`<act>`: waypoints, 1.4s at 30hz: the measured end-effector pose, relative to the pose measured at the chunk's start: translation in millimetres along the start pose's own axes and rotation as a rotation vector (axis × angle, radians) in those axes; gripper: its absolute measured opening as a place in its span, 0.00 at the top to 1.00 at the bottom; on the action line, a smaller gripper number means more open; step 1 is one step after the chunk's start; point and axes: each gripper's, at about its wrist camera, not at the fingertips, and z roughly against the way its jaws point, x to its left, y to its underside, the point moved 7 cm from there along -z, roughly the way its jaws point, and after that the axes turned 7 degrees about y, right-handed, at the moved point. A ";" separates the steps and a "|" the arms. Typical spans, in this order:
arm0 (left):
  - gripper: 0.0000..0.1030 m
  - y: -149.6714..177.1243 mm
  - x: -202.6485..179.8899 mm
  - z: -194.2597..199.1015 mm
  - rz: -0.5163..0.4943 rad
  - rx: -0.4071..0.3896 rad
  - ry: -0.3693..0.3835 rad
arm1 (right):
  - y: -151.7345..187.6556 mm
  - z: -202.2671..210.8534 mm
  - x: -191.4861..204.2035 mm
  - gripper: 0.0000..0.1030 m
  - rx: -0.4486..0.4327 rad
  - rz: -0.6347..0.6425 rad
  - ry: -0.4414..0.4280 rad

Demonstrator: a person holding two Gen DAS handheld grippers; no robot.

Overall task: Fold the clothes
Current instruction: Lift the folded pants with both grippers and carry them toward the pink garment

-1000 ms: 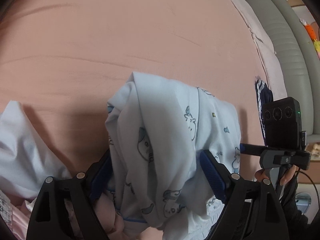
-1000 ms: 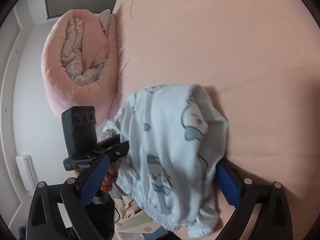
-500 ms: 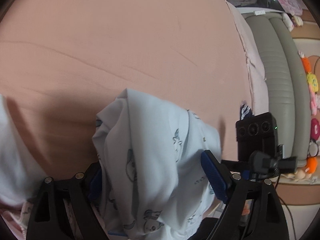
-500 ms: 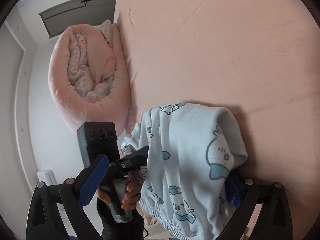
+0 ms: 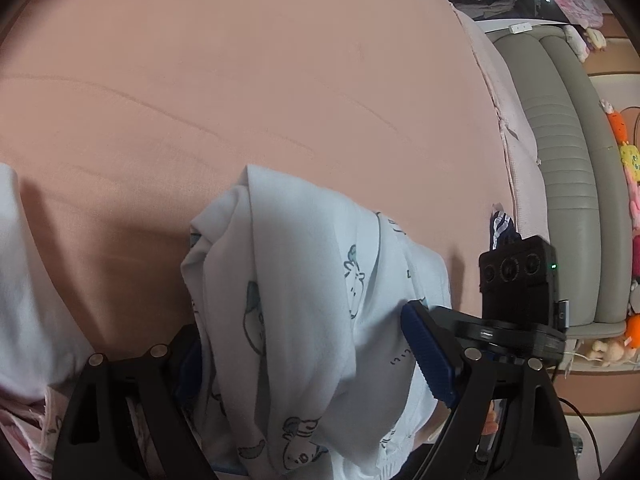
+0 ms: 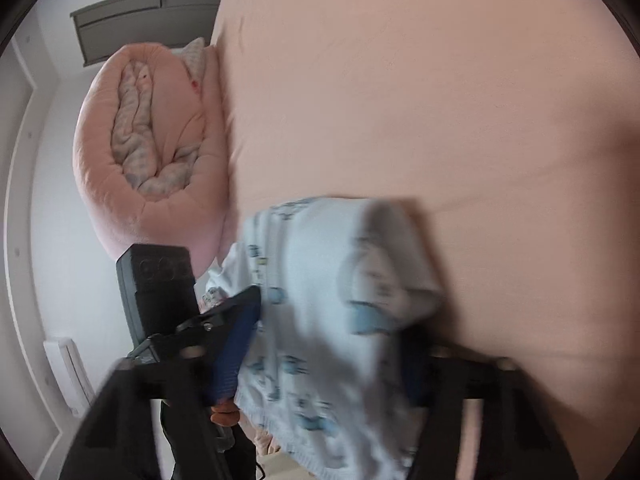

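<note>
Printed garment (image 5: pixel 304 304) draped lengthwise, hem down

The bed (image 5: pixel 280 80), covered by a smooth salmon-pink sheet (image 6: pixel 460 100) with a few shallow creases, fills most of both views. In the right wrist view, a rolled pink quilt (image 6: pixel 160 152) with a checked lining lies at the bed's far left edge, touching the sheet. In the left wrist view, a white cloth (image 5: pixel 24 280) lies on the sheet at the lower left, and a small dark-and-white striped item (image 5: pixel 502 228) sits near the right edge. A pale pink blanket (image 5: pixel 516 152) runs along that edge, beside a grey-green padded headboard (image 5: pixel 568 184).
</note>
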 end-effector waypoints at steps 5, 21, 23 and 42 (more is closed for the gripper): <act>0.17 1.7 -6.0 -7.5 -0.039 -0.022 -0.013 | -0.3 2.1 -22.7 0.97 -0.002 -0.034 -0.090; 0.29 5.0 -18.9 -14.7 -0.125 -0.072 -0.129 | 0.7 0.8 -22.2 0.97 0.005 -0.023 -0.062; 0.35 5.2 -19.6 -15.7 -0.131 -0.088 -0.127 | 0.9 1.1 -21.5 0.97 0.005 -0.020 -0.066; 0.67 5.9 -14.1 -17.4 -0.202 -0.291 -0.086 | 7.0 7.4 -19.5 0.97 -0.037 0.028 -0.018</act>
